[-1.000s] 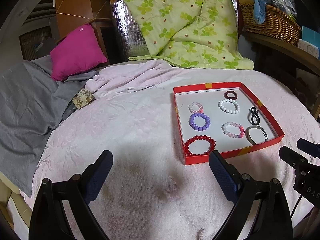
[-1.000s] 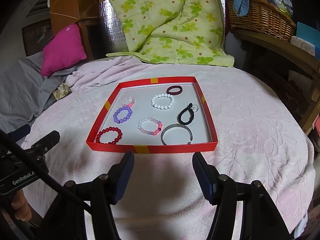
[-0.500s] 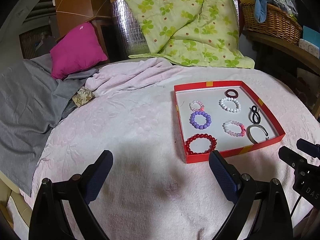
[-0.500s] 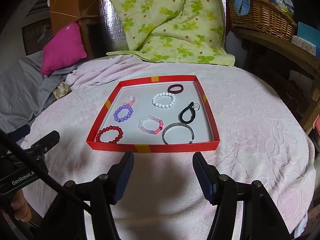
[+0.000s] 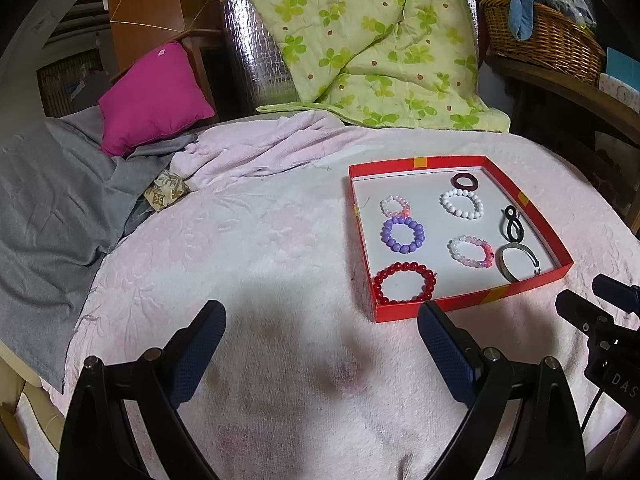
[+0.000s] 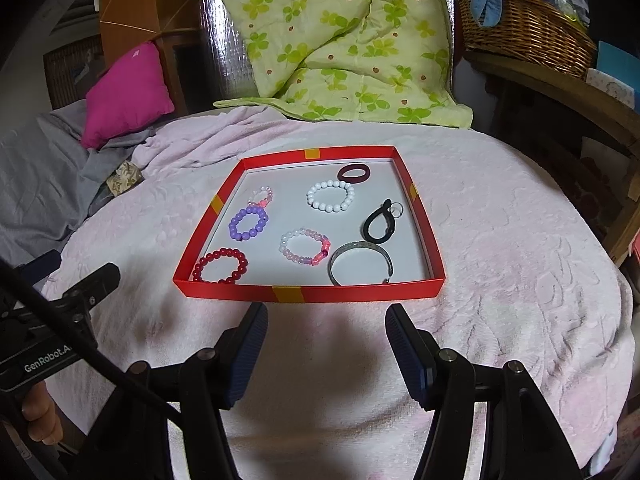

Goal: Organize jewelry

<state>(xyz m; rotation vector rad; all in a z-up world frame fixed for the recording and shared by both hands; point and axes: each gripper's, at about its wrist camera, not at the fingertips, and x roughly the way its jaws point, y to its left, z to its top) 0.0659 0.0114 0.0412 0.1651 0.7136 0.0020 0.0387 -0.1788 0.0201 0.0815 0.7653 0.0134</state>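
Observation:
A shallow red tray [image 6: 312,293] [image 5: 436,309] with a white floor lies on the pale pink cloth. Inside lie several pieces: a red bead bracelet [image 6: 220,265] [image 5: 404,283], a purple one [image 6: 248,223], a white one [image 6: 330,196], a pink-and-white one [image 6: 305,246], a metal cuff [image 6: 361,263], a black clasp [image 6: 378,221] and a dark ring [image 6: 353,172]. My right gripper [image 6: 326,322] stands open just short of the tray's near rim, nothing between its fingers. My left gripper [image 5: 320,320] is open and wide, left of the tray's near corner, also empty.
A yellow-green quilt [image 6: 344,40] hangs behind the table. The pink cushion [image 5: 154,94] and grey fabric [image 5: 44,208] sit at the left. At the back right a wicker basket [image 6: 528,28] rests on a wooden shelf. A hand [image 6: 40,412] holds the left gripper's body.

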